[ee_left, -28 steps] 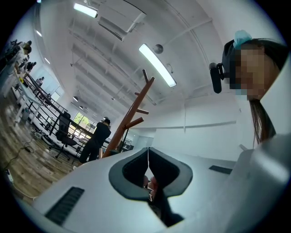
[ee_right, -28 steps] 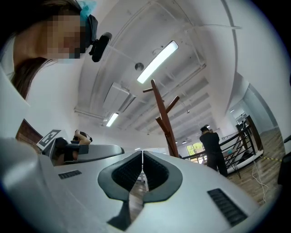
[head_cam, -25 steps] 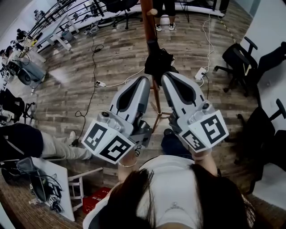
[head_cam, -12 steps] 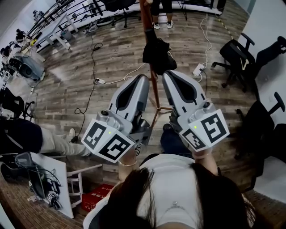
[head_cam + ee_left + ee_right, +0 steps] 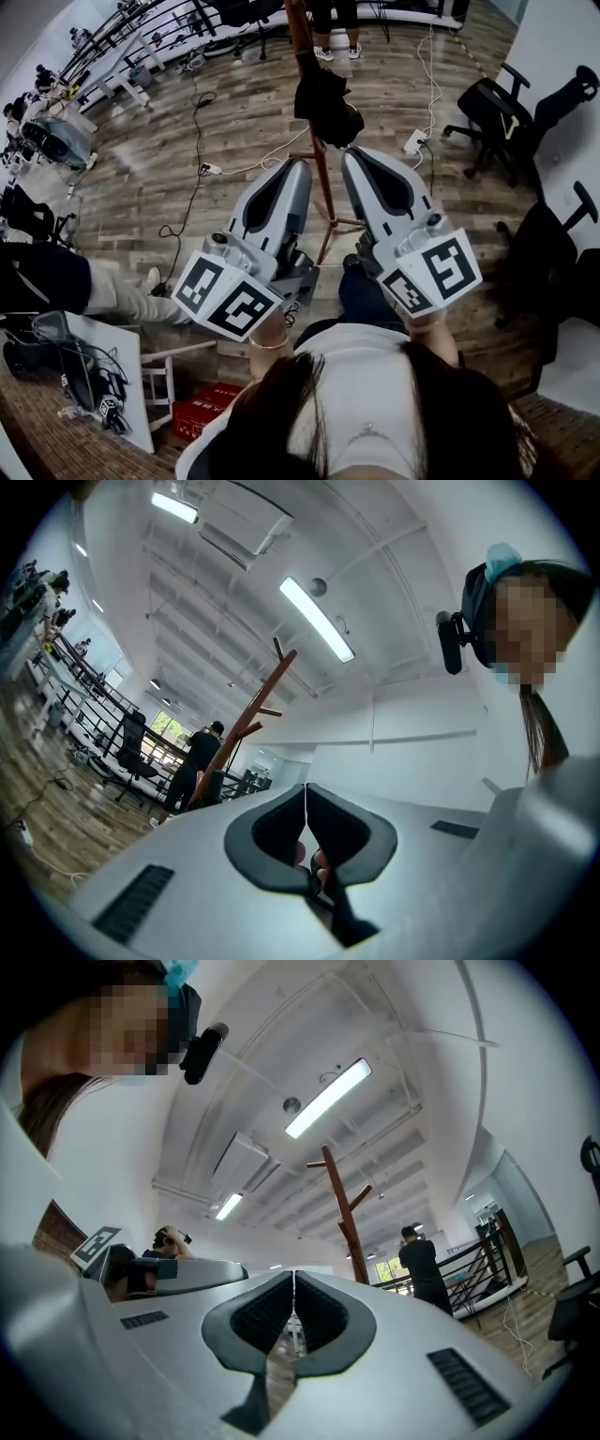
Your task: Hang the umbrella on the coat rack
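Observation:
A black folded umbrella hangs on the brown wooden coat rack, high on its pole. My left gripper and right gripper are held side by side just below it, one on each side of the pole, apart from the umbrella. The jaws of both are shut with nothing between them. The left gripper points up, with the coat rack off to its left. In the right gripper view the gripper has the coat rack standing a little to its right.
Black office chairs stand at the right. Cables and a power strip lie on the wood floor. A seated person, a white table and a red box are at the lower left. Another person stands beyond the rack.
Both grippers have drawn back from the umbrella, which was between their tips a second ago. The umbrella stays hanging on the rack.

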Available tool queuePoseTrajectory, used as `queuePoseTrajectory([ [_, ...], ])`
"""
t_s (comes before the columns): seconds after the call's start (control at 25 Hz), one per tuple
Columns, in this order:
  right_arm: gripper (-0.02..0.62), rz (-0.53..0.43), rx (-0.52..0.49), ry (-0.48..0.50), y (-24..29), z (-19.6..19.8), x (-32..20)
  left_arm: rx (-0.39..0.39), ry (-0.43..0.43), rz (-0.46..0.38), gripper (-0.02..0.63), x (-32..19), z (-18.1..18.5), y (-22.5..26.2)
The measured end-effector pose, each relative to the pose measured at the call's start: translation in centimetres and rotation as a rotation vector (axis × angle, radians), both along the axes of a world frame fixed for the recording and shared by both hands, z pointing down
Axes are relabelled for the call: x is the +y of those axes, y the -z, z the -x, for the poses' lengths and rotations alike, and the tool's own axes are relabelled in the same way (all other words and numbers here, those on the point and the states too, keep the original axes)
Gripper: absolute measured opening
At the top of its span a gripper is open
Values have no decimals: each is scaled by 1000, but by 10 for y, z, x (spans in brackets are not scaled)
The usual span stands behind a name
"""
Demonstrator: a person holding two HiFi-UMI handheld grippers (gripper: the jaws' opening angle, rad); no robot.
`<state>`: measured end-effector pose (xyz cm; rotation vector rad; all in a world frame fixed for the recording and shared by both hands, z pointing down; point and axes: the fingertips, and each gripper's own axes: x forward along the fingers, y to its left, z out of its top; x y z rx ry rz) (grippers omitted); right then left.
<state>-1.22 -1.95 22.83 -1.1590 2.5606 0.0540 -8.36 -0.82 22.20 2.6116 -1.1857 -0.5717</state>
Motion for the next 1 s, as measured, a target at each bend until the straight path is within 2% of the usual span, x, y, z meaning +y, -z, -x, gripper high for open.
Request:
queuePoseTrajectory([
  [0.68,37,-7,1,-26,-2,-5,54,-4,-15,-5,12,55,-4,-6],
  [1.0,35,6,-14,-32,-3,-14,65,-2,-13,6,12,65,-10,-9],
])
